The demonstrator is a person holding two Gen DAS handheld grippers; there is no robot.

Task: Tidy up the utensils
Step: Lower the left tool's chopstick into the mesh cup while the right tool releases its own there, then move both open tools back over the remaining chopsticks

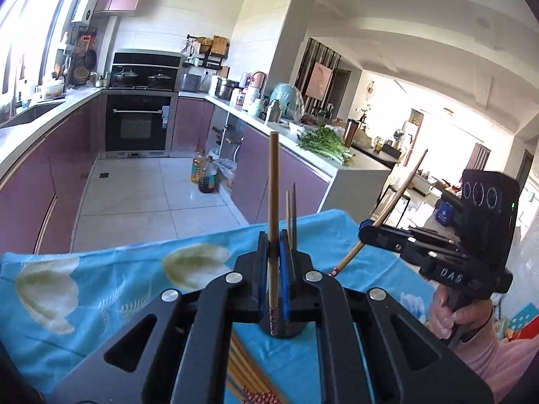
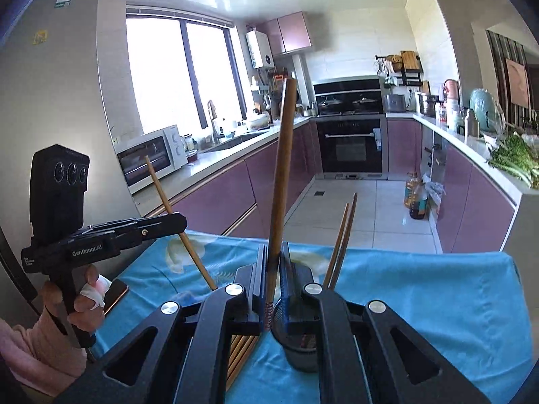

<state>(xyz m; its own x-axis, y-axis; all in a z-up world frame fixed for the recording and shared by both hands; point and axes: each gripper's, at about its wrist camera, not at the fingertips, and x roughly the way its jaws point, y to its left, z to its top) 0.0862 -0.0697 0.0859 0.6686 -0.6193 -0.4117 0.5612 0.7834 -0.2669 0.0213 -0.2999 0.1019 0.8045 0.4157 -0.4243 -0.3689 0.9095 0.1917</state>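
Wooden chopstick (image 1: pixel 273 202), slim and round, stands pinched between the left gripper (image 1: pixel 273 249) fingers; the right gripper (image 2: pixel 273 262) fingers pinch another chopstick (image 2: pixel 281 168) above the blue-clothed tabletop (image 2: pixel 438 286), over a dark cylindrical holder (image 2: pixel 299 350).

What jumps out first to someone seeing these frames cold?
Each gripper is shut on a single wooden chopstick standing nearly upright between its fingers: the left gripper on its chopstick, the right gripper on its chopstick. Below them, on the bright blue floral cloth, a dark cup already holds two chopsticks, with a loose bundle lying beside it.
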